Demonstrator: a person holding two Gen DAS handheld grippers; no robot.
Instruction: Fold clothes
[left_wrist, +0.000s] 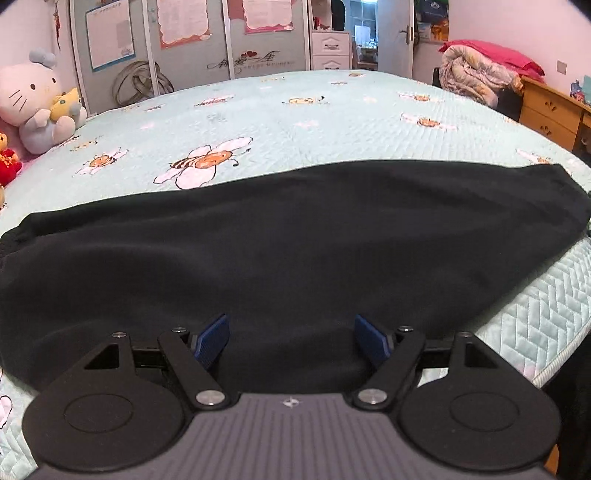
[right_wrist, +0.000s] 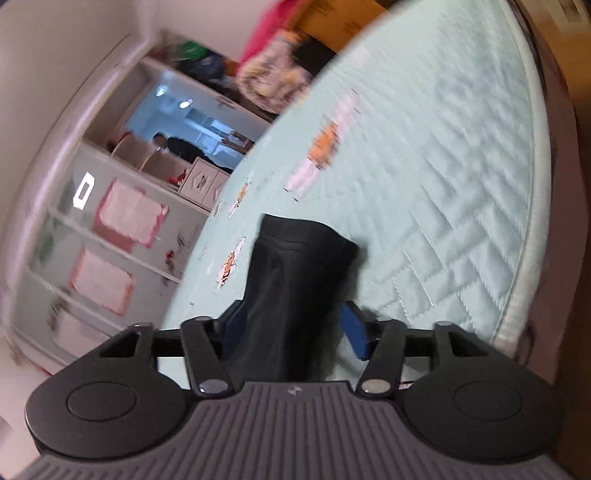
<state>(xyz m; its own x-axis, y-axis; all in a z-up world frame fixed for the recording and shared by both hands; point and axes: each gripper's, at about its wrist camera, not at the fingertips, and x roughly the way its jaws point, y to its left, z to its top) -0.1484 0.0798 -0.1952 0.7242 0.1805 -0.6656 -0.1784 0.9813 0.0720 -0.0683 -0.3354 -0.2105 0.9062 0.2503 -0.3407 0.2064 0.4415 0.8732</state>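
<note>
Our left tongs (left_wrist: 291, 341) stand wide open over the near part of the black garment (left_wrist: 280, 251), holding nothing. Our right tongs (right_wrist: 291, 326) are open too, a narrow end of the garment (right_wrist: 295, 266) lying between the pads (right_wrist: 354, 328), not pinched. The garment stretches along the bed's (left_wrist: 314, 114) near edge.

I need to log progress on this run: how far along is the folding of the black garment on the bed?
Early stage. Done: the black garment lies spread flat across the bed, seemingly already doubled lengthwise. In hand: the right tool stands open around one narrow end; the left tool hangs open over the near edge, gripping nothing. Left: the crosswise folds into a compact stack.
</note>
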